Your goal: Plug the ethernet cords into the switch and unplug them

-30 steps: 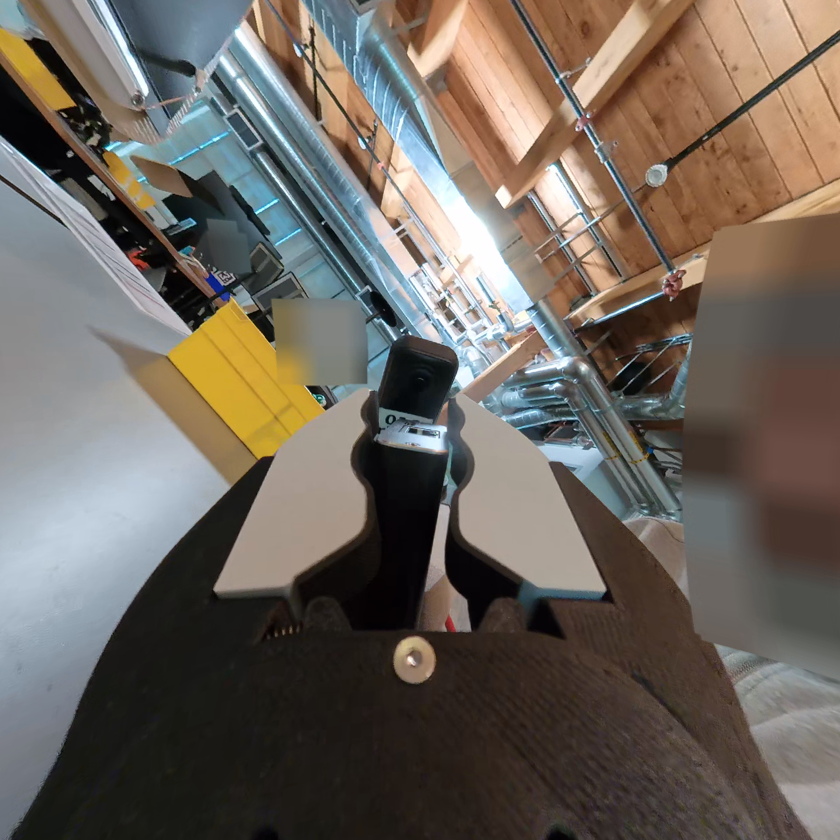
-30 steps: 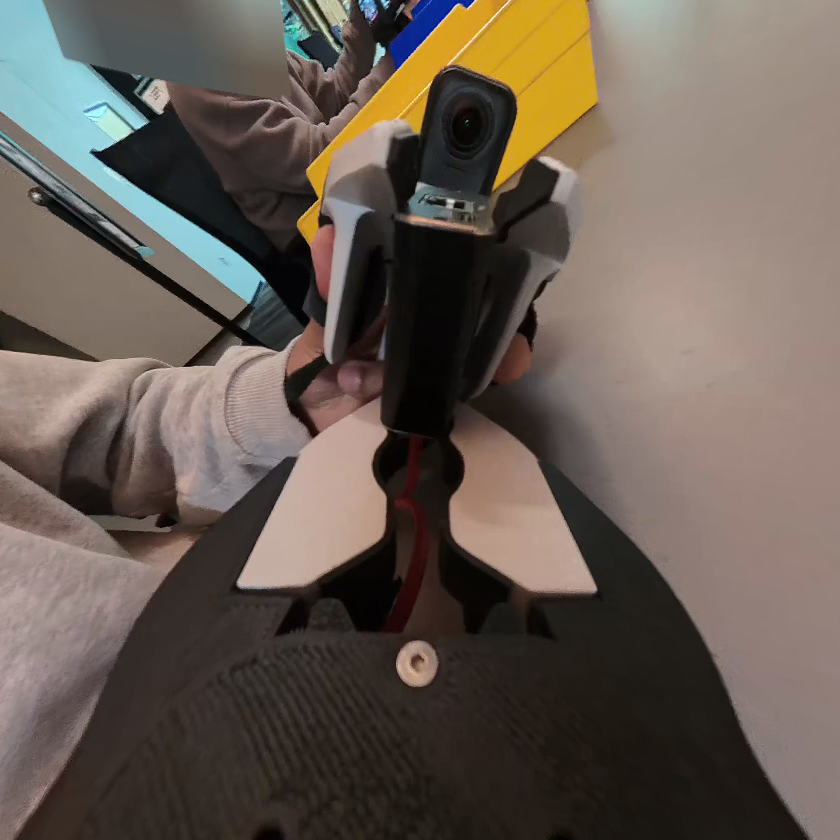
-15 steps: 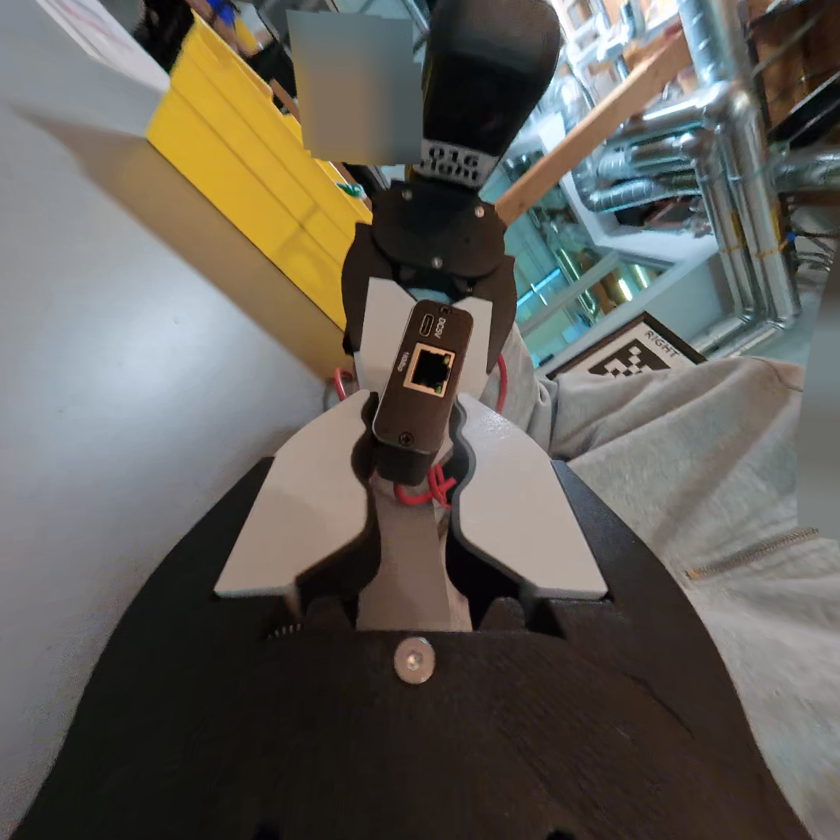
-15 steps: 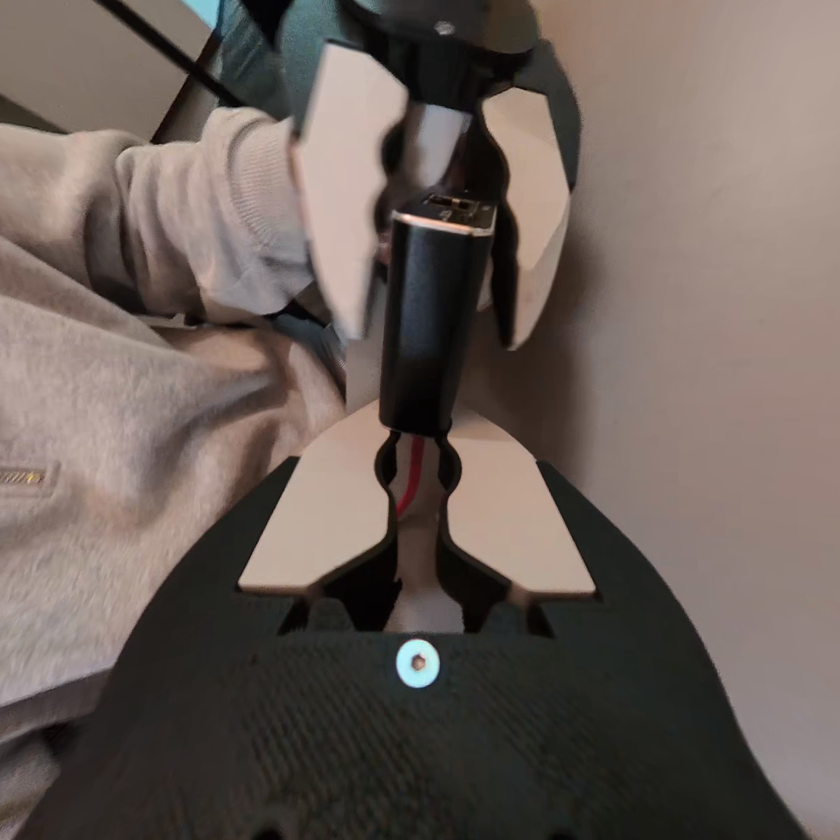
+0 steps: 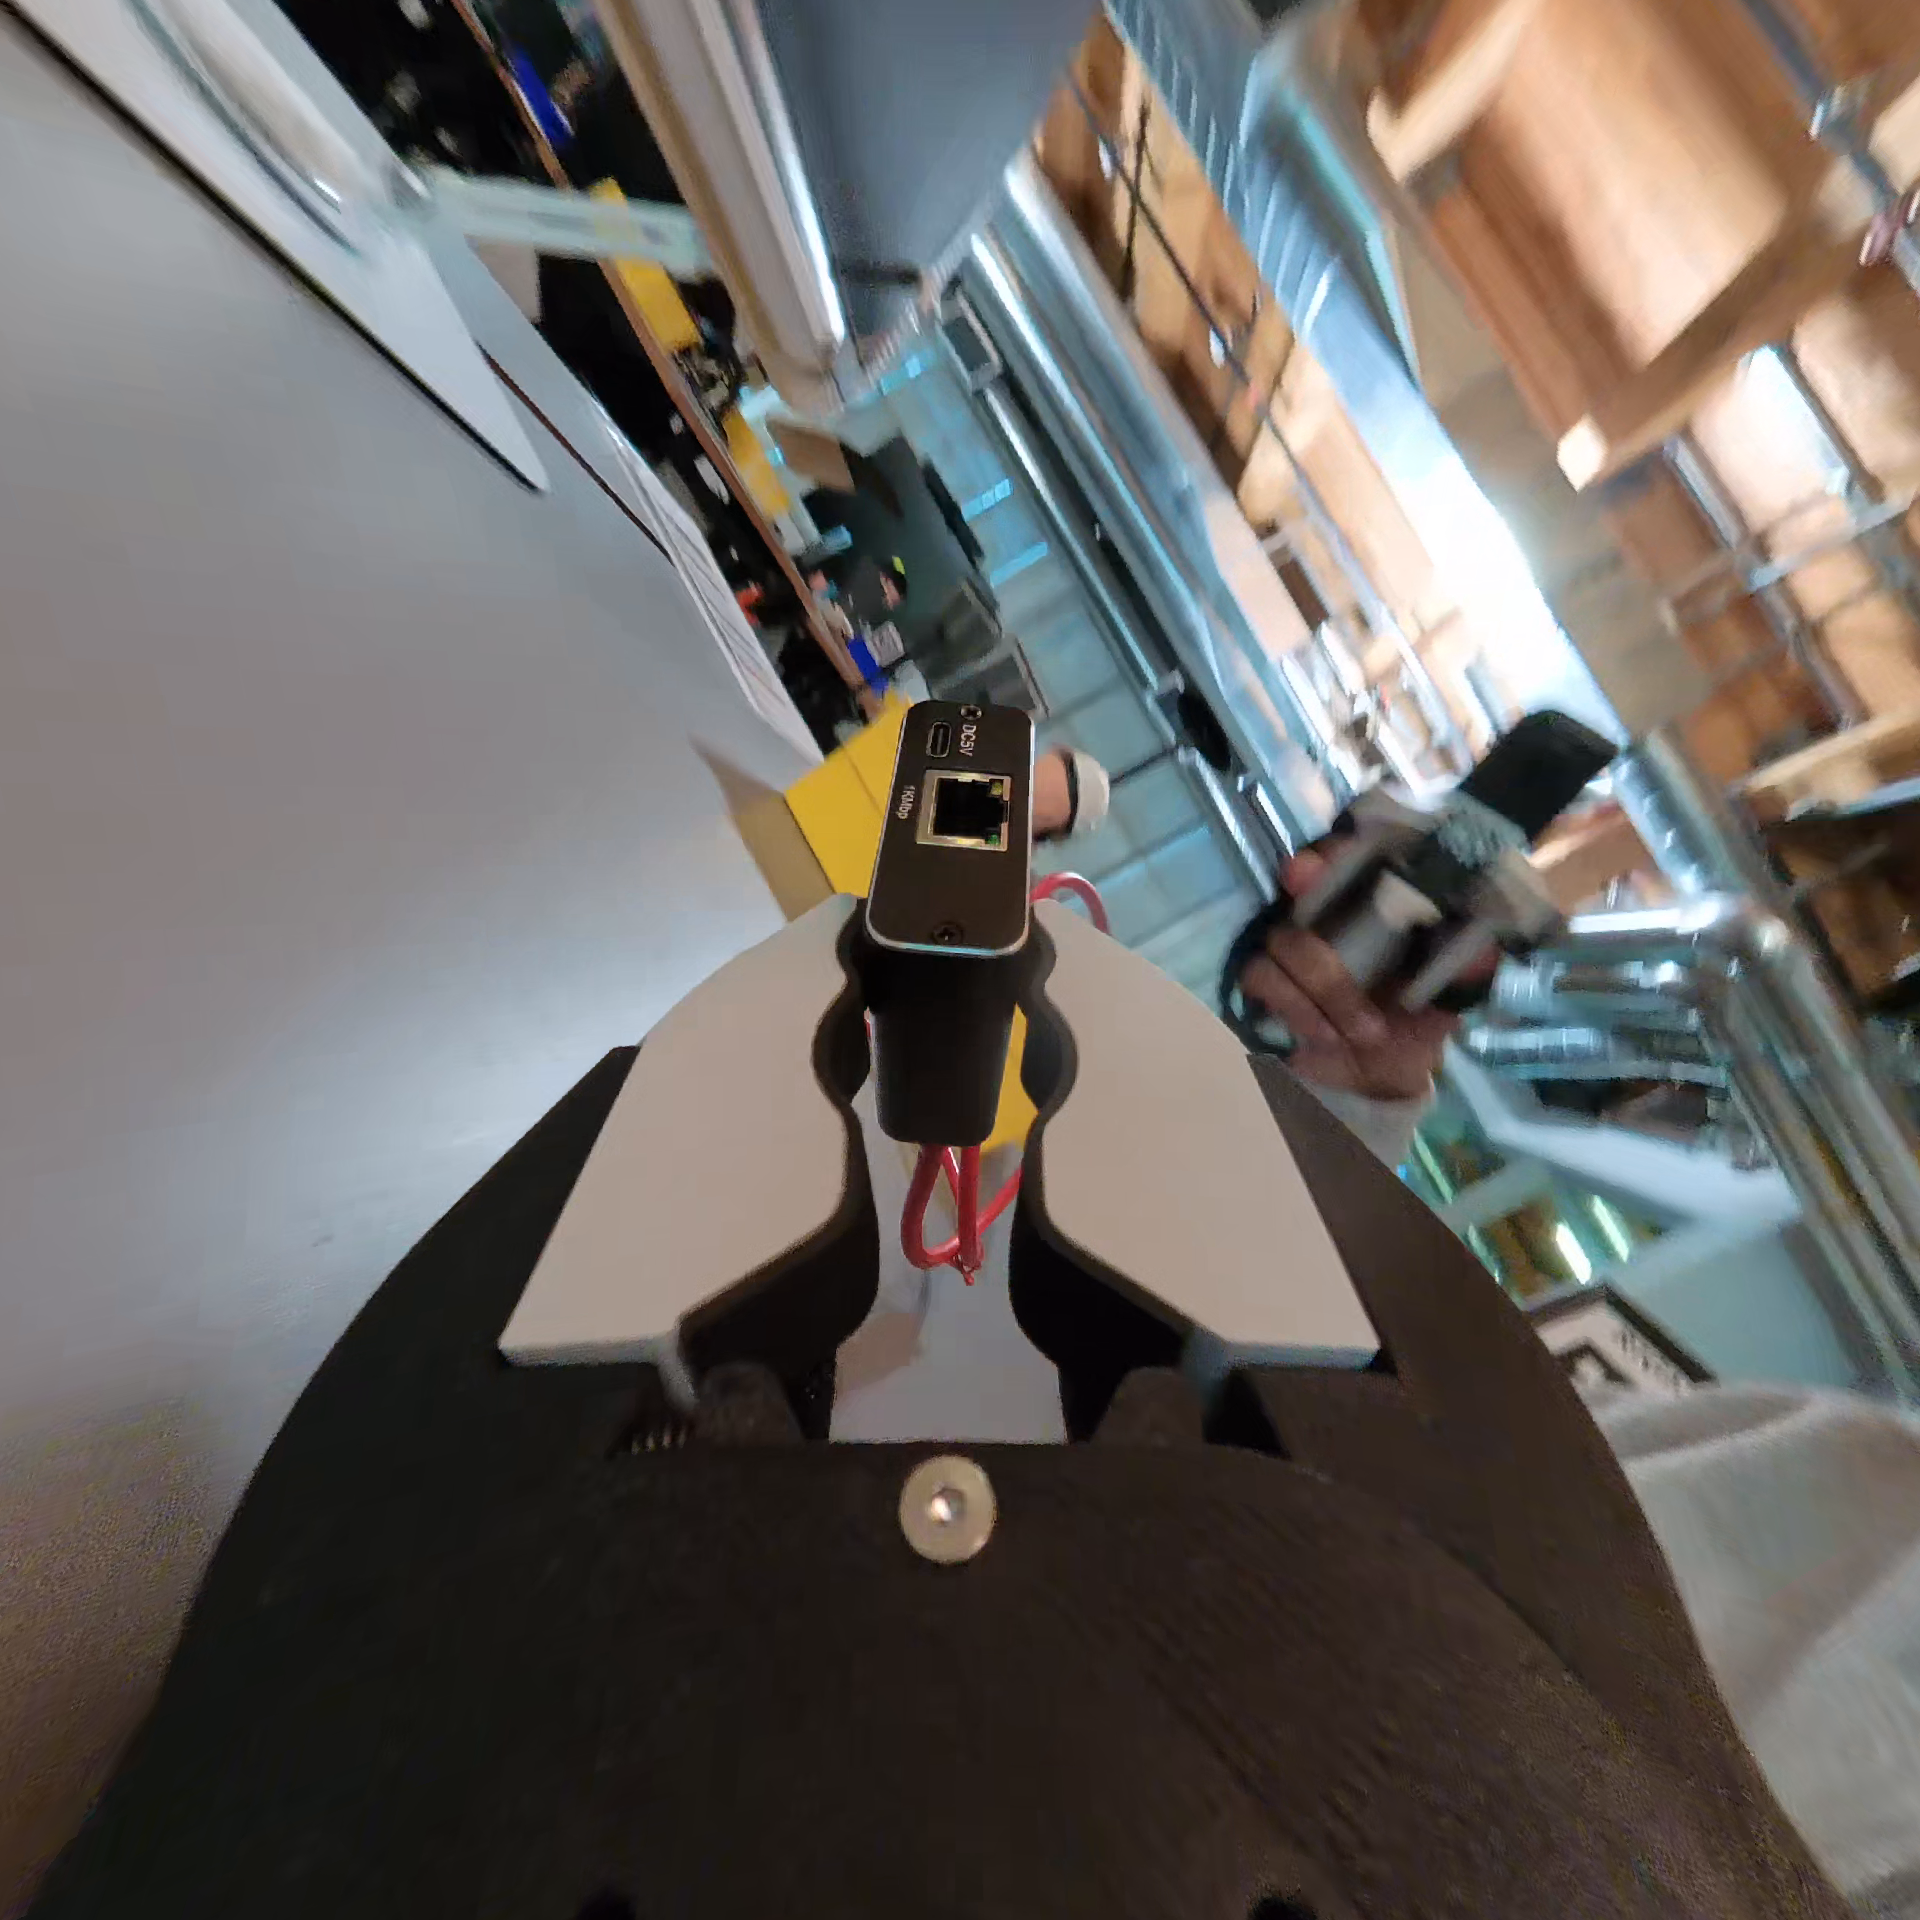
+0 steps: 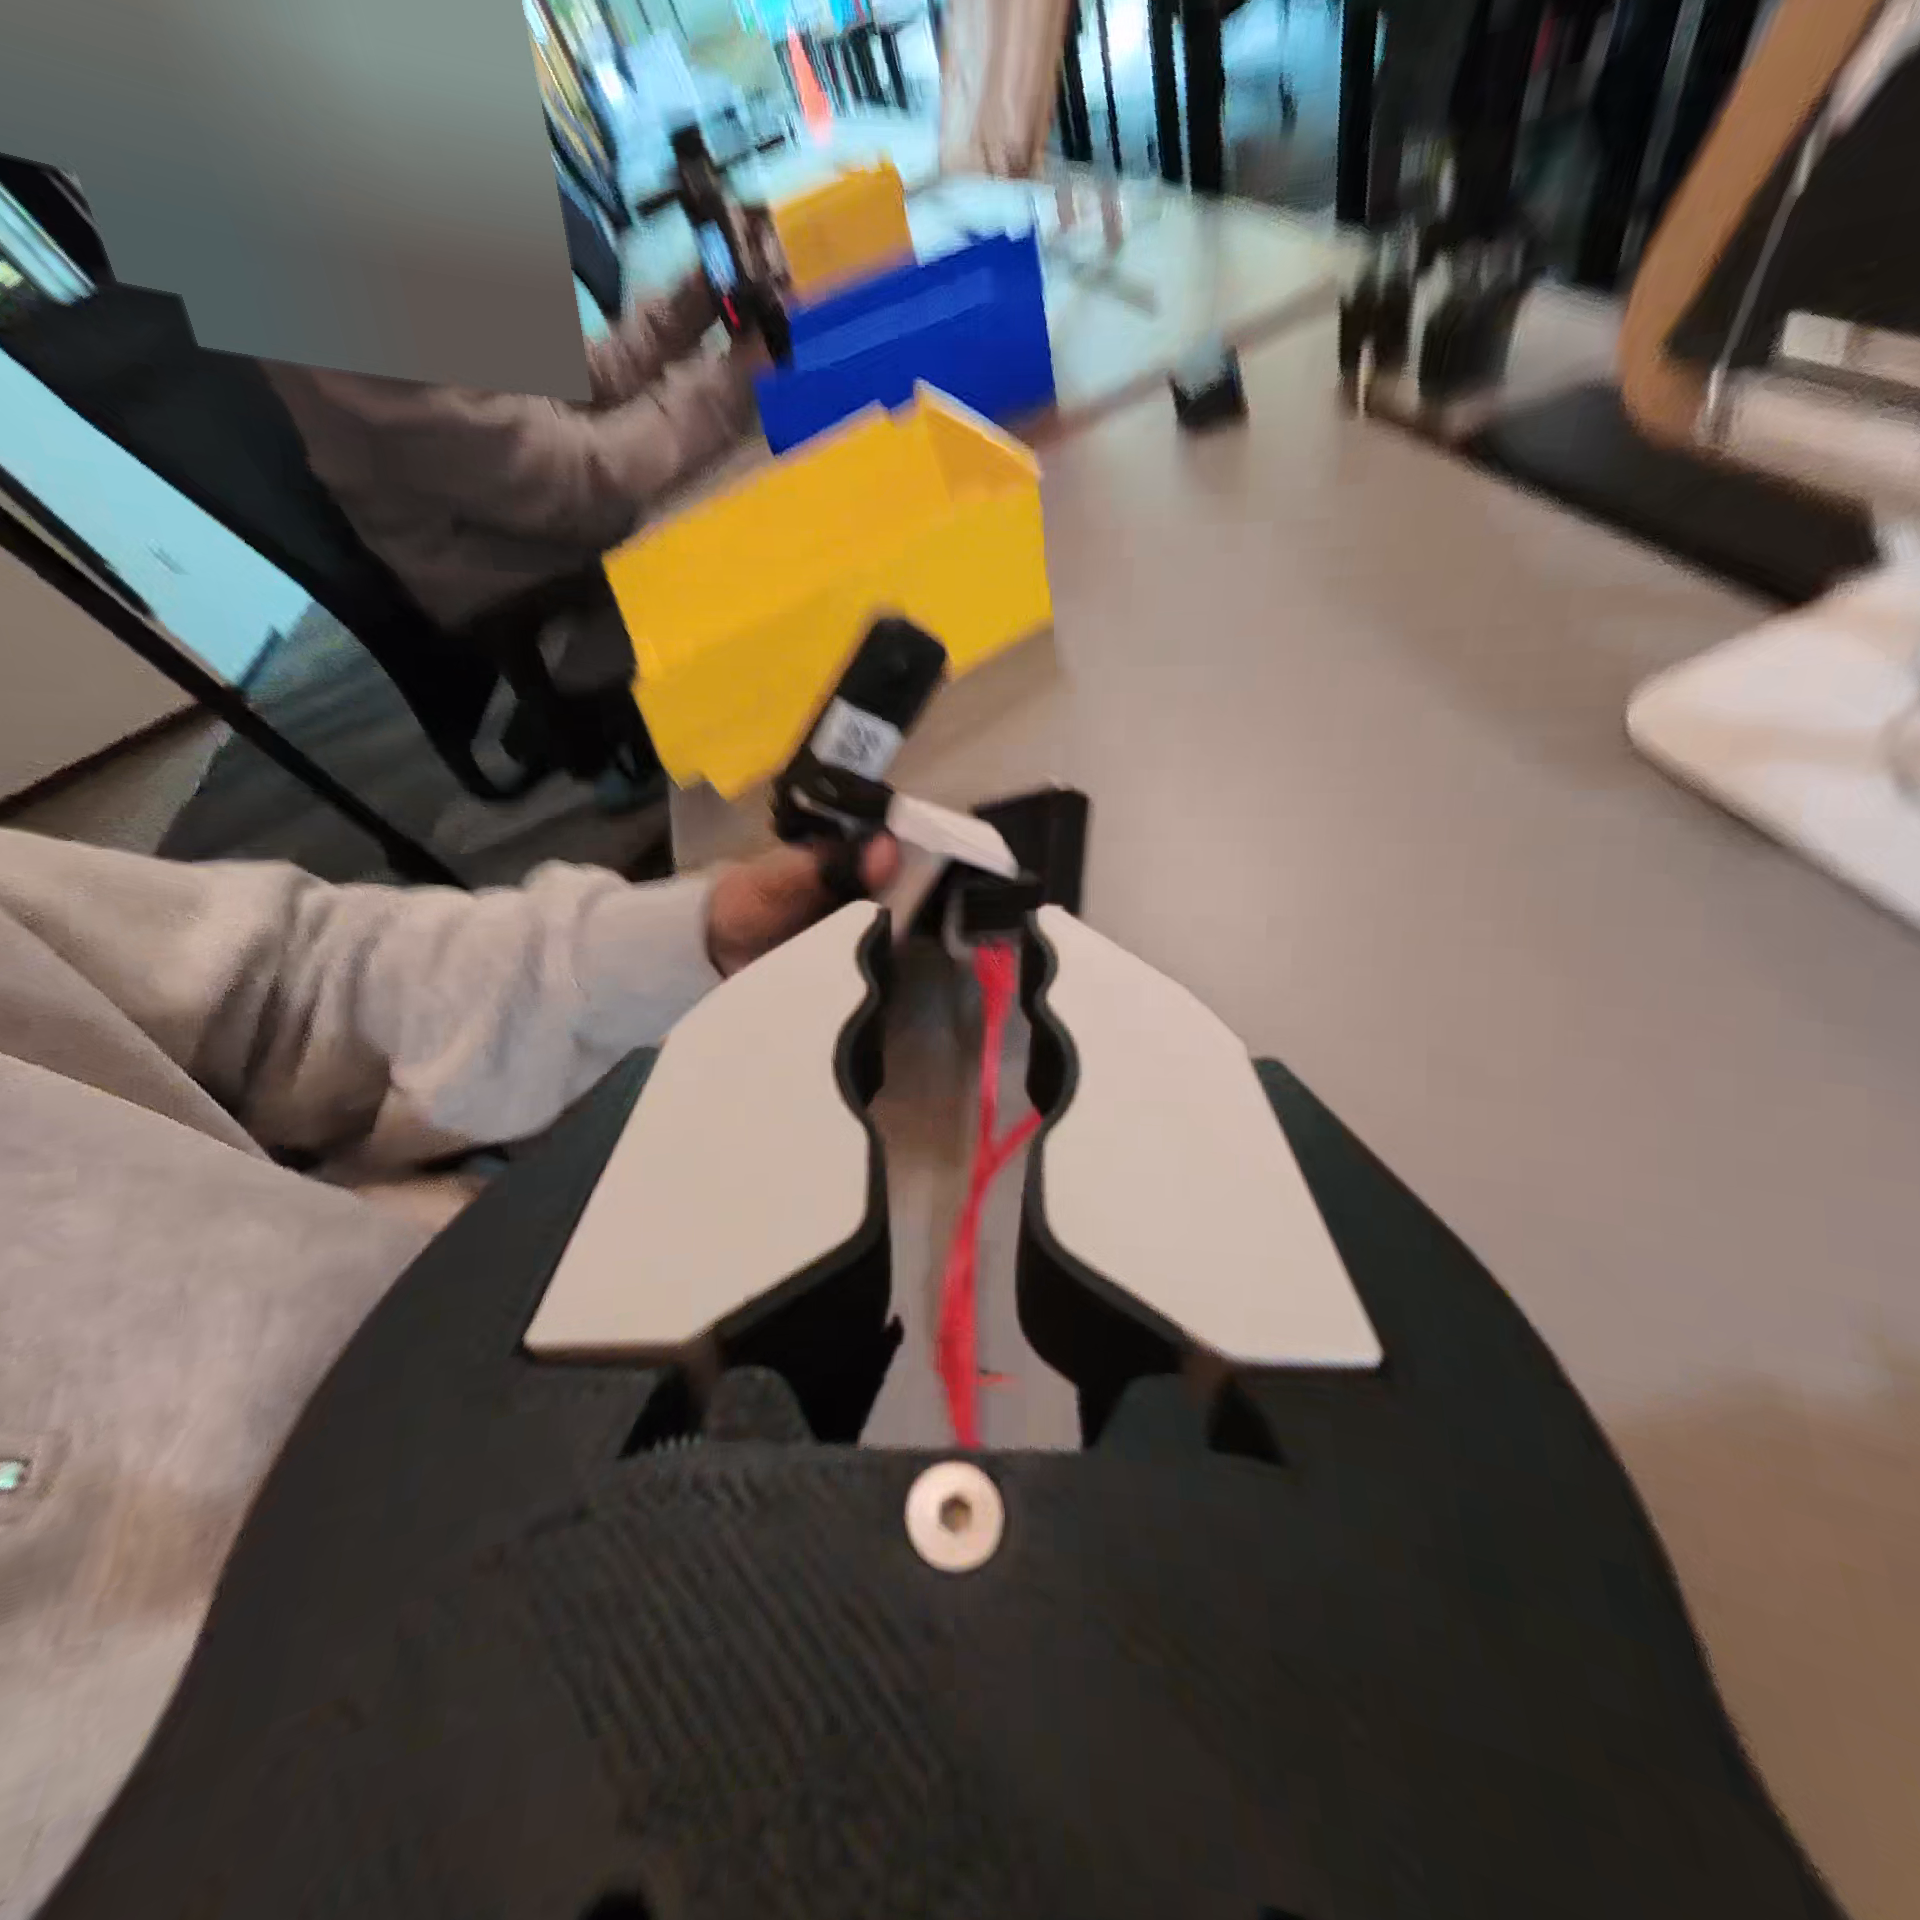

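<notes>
In the left wrist view my left gripper (image 5: 948, 935) is shut on a small black switch (image 5: 951, 883), both pads against its sides. The port on its far end is empty. A red ethernet cord (image 5: 940, 1216) loops out from under its near end. My right gripper (image 5: 1423, 914) shows farther right, held by a hand. In the right wrist view my right gripper (image 6: 956, 925) is open. The red cord (image 6: 982, 1143) runs loose between its fingers toward the switch (image 6: 1029, 842), which the left gripper (image 6: 935, 842) holds just ahead.
A grey table (image 6: 1351, 935) lies below. A yellow bin (image 6: 831, 582) and a blue bin (image 6: 914, 332) stand behind the left gripper. A white object (image 6: 1787, 748) sits at the right edge. A person in a grey sleeve (image 6: 364, 987) is at the left.
My right gripper has opened and drawn back from the switch, leaving the red cord loose between its fingers. My left gripper keeps its hold on the switch and has swung round.
</notes>
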Demonstrator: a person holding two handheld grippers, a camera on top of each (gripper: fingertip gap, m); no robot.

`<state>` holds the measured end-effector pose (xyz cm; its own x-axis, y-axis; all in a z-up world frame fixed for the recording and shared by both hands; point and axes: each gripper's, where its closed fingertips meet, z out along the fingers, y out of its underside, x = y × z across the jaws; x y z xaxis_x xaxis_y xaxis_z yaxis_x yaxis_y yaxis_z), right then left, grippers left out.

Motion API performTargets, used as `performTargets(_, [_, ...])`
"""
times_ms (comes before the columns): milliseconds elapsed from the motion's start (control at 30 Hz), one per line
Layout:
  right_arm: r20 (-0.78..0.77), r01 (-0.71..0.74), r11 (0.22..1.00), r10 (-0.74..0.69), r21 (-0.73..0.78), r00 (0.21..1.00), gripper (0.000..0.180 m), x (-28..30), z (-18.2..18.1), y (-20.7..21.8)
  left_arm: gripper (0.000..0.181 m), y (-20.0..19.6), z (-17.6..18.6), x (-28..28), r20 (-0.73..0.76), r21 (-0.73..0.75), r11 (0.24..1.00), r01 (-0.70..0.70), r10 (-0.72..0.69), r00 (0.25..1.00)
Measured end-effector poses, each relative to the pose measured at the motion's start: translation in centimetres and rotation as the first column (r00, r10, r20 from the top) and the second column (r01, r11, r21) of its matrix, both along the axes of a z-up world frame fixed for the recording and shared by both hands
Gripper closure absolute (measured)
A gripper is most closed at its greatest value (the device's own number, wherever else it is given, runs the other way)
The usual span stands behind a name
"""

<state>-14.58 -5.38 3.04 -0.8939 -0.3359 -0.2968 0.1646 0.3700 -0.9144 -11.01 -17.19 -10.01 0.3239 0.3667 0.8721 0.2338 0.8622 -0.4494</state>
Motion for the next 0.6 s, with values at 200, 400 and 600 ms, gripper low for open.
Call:
performTargets(200, [0.16,-0.218,0.976,0.218,-0.017,0.963,0.163,12.2,-4.3,-2.8,0.156,-2.7,0.4,0.8,-0.025,0.029,0.988,-0.153,0.153,0.988])
performTargets(400, [0.072,-0.016,0.991,0.007,0.136,0.997,0.158,8.3,-13.1,-5.7,0.156,-1.0,0.7,0.7,-0.045,0.018,0.998,-0.061,0.062,0.997])
performTargets(600, [0.096,-0.014,0.993,0.003,0.119,0.995,0.154,4.8,-14.4,-5.2,0.156,2.8,0.9,0.0,-0.054,-0.02,0.99,0.138,-0.139,0.989])
